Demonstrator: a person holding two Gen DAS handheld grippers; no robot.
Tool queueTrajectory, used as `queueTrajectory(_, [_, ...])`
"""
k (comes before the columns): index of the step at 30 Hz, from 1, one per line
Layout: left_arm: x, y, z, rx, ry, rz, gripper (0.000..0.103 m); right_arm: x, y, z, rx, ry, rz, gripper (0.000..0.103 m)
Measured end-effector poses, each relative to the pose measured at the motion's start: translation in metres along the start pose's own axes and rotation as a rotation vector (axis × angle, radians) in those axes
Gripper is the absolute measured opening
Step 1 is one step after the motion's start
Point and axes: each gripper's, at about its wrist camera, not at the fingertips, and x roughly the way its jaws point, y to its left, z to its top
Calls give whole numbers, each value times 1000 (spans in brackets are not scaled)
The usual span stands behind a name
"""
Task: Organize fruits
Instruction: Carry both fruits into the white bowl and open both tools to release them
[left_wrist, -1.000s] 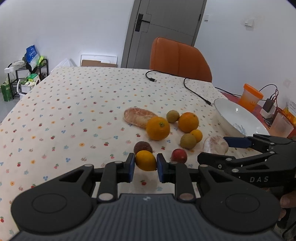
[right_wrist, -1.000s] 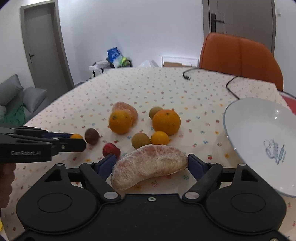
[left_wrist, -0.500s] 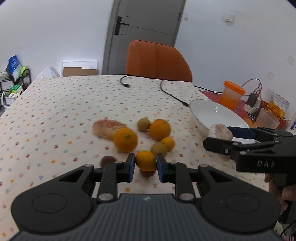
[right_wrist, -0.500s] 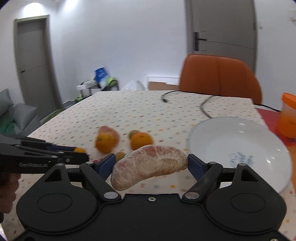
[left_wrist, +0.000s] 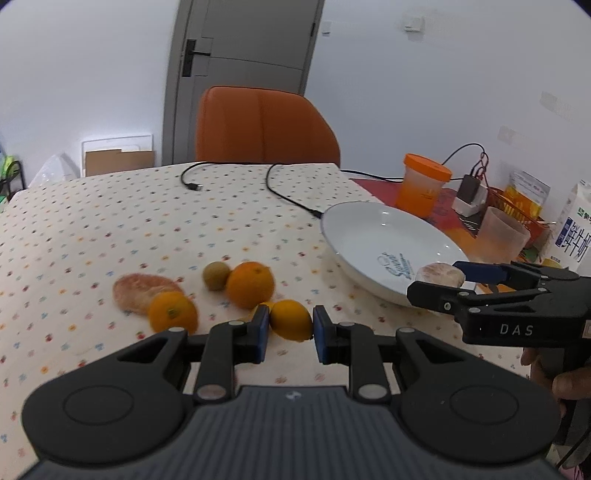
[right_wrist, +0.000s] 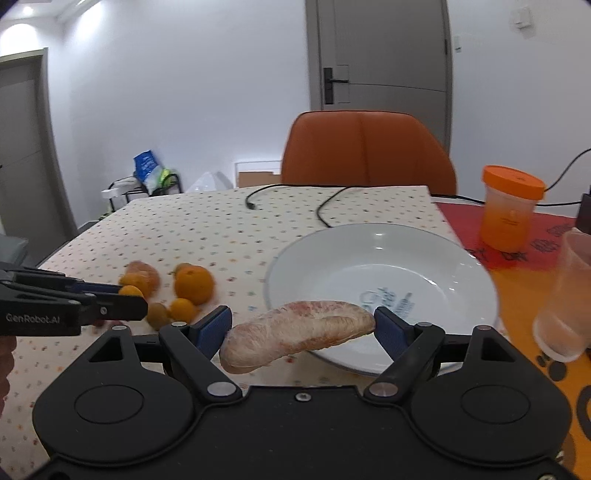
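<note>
My left gripper (left_wrist: 287, 328) is shut on a small orange-yellow fruit (left_wrist: 291, 319) and holds it above the table, left of the white plate (left_wrist: 354, 225). My right gripper (right_wrist: 302, 329) is shut on a peeled pomelo segment (right_wrist: 295, 329) at the near rim of the plate (right_wrist: 458, 258). In the left wrist view that segment (left_wrist: 439, 275) shows over the plate's near edge. On the cloth lie a second pomelo segment (left_wrist: 142, 291), two oranges (left_wrist: 250, 284) (left_wrist: 173, 312) and a greenish-brown fruit (left_wrist: 216, 275).
An orange chair (left_wrist: 264, 129) stands behind the table. A black cable (left_wrist: 284, 194) lies on the cloth behind the plate. An orange-lidded jar (right_wrist: 511, 208), a translucent cup (right_wrist: 565, 299), a charger (left_wrist: 469, 194) and a milk carton (left_wrist: 574, 229) stand to the right.
Both grippers have lifted and moved right toward the plate with their fruit. The pomelo segment has gone from over the cloth to the plate's near rim.
</note>
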Motion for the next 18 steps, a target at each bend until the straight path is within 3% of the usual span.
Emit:
queueTrajectory(15, [14,-28,19,63,-18,-36,24,-4,-47,3,52,-40,-104,81])
queueTrajectory(18, [17,-29,23,58,-23,-32,24,-5,-49,3,50,-48,-136,91])
